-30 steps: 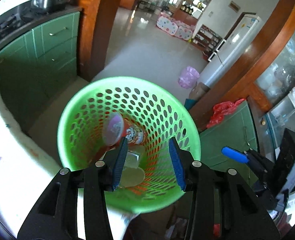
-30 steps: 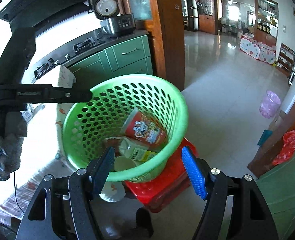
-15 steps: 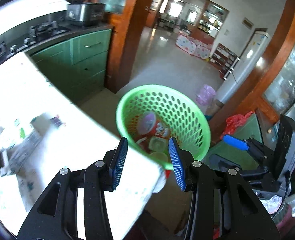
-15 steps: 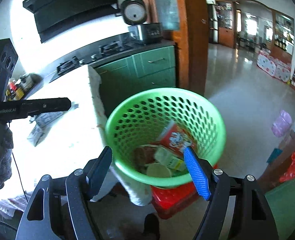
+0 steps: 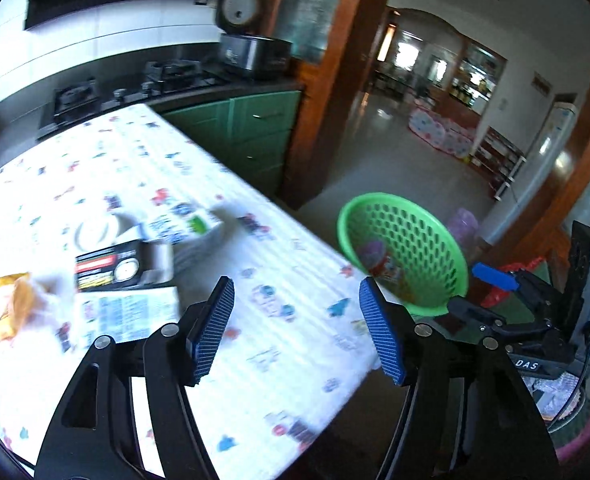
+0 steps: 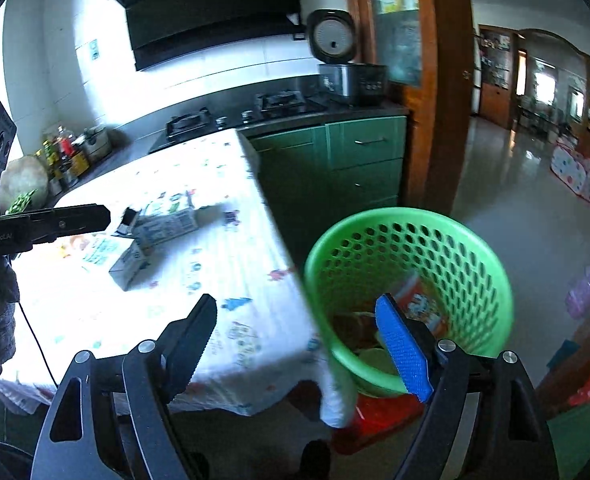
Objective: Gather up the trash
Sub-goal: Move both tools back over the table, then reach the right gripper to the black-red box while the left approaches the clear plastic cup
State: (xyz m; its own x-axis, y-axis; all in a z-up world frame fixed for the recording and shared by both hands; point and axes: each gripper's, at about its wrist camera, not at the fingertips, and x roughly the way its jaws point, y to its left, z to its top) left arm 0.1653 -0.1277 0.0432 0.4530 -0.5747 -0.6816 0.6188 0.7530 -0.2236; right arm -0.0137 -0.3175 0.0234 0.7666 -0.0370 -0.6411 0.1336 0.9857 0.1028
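Kitchen table's patterned cloth (image 5: 279, 280) is carrying cartons (image 5: 125, 312) far-left; you're swinging the left gripper (image 5: 295, 328) and right gripper (image 6: 299, 344), jaws just widening (both empty), so keep opening, approaching squarely.

Clearances over the table and beside the basket.
Bare patterned tablecloth (image 5: 279, 320) lies open ahead of the left gripper (image 5: 297, 330); cartons (image 5: 135, 280) crowd the far left; green basket (image 6: 409, 292) stands against the table's edge, its mouth unobstructed.

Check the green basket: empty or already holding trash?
Holding trash. The green basket shows a red printed packet and other wrappers at its bottom, well below the rim.
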